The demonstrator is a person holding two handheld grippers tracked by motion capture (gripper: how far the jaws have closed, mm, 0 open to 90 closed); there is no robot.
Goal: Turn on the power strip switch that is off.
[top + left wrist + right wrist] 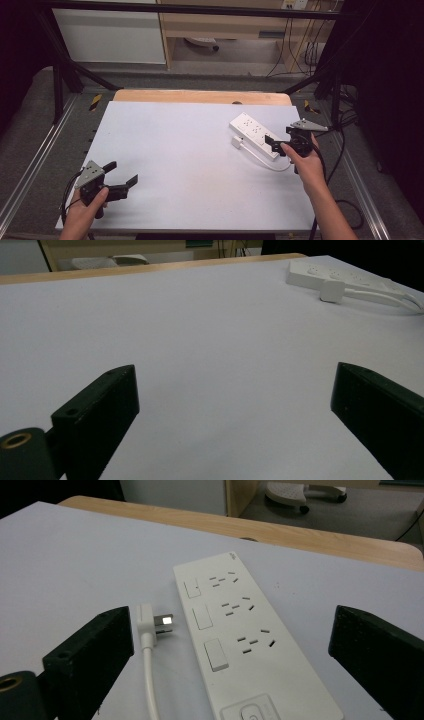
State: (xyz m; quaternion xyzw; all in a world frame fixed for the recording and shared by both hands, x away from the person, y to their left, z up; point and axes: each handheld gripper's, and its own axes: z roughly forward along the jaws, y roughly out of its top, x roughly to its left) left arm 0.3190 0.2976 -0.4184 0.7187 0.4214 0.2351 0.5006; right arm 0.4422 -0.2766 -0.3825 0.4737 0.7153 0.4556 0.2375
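**Both grippers wide, power strip waiting at two o'clock**

The left gripper [121, 173] hovers at seven o'clock over the white table [190, 165], jaws spread. At two o'clock, the right gripper [232, 645] hangs over the white power strip [240, 635], jaws spread too. Its plug [150, 622] lies just beside the strip.

No legible text; power strip [240, 640] mark (far end) too small.

Both forearms bare, no sleeves. Left gripper [121, 173] and right gripper [271, 145]: black bodies, blocky black jaws, grey three-cornered top plates, trailing black cables.
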